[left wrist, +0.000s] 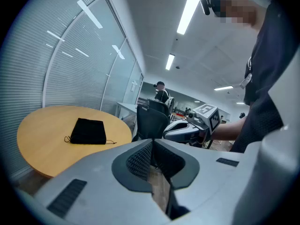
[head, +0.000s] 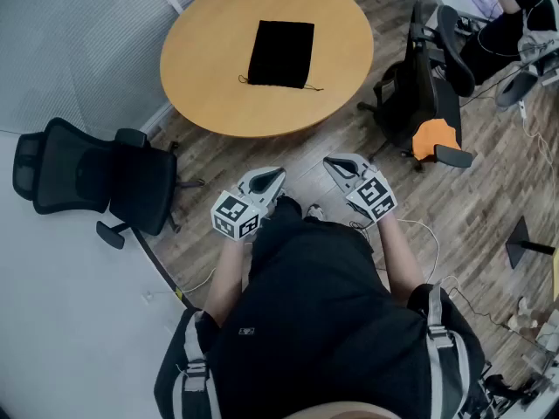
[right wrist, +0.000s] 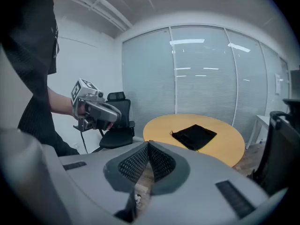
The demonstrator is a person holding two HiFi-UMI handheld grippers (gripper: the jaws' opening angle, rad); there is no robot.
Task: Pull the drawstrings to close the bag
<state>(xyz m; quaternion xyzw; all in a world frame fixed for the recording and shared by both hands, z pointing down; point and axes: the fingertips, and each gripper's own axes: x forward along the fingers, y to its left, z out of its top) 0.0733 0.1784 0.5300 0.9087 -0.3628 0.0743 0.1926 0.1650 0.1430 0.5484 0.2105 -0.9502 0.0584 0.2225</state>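
Observation:
A black drawstring bag (head: 281, 53) lies flat on the round wooden table (head: 201, 51), its thin strings trailing from its near edge. The bag (left wrist: 88, 131) shows at the left in the left gripper view, and the bag (right wrist: 194, 136) sits right of centre in the right gripper view. I hold both grippers close to my body, well short of the table. My left gripper (head: 271, 179) and right gripper (head: 335, 166) are both shut with nothing between their jaws. Each gripper sees the other: the right gripper (left wrist: 174, 131) and the left gripper (right wrist: 116, 112) hang in mid-air.
A black office chair (head: 96, 177) stands left of me by the glass wall. Another dark chair (head: 424, 81) with an orange item (head: 434, 136) is right of the table. A seated person (head: 511, 11) is at the far right. Cables (head: 432, 260) lie on the wood floor.

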